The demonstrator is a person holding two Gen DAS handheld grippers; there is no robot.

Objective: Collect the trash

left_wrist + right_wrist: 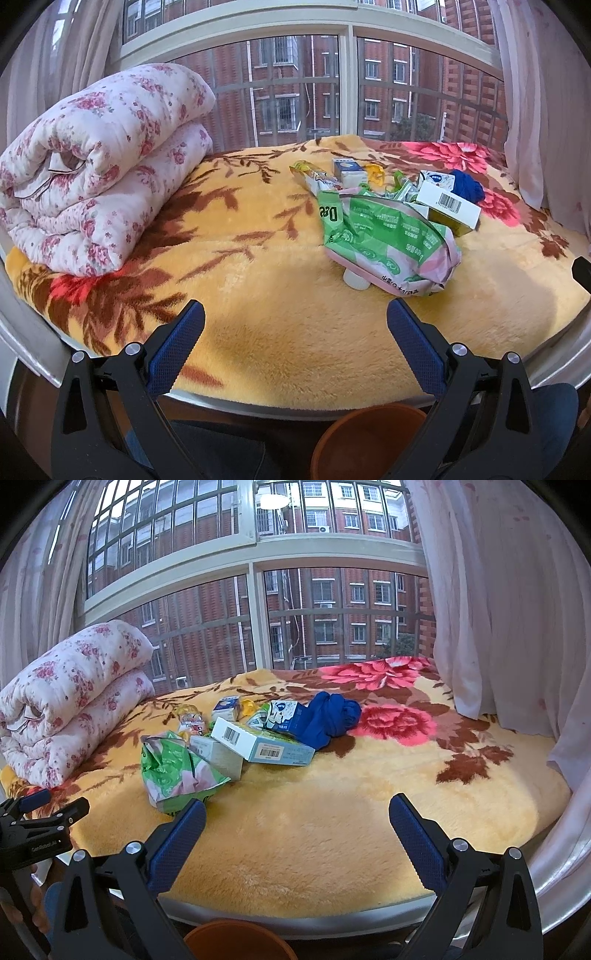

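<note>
My left gripper and right gripper hang released, empty; only the right view shows the blue cloth whole.

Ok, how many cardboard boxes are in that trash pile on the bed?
4 visible. A barcoded box lies on top; a grey box sits beside the green wrapper; one small carton is at the back; another is by the blue cloth. Others may be hidden underneath.
</note>
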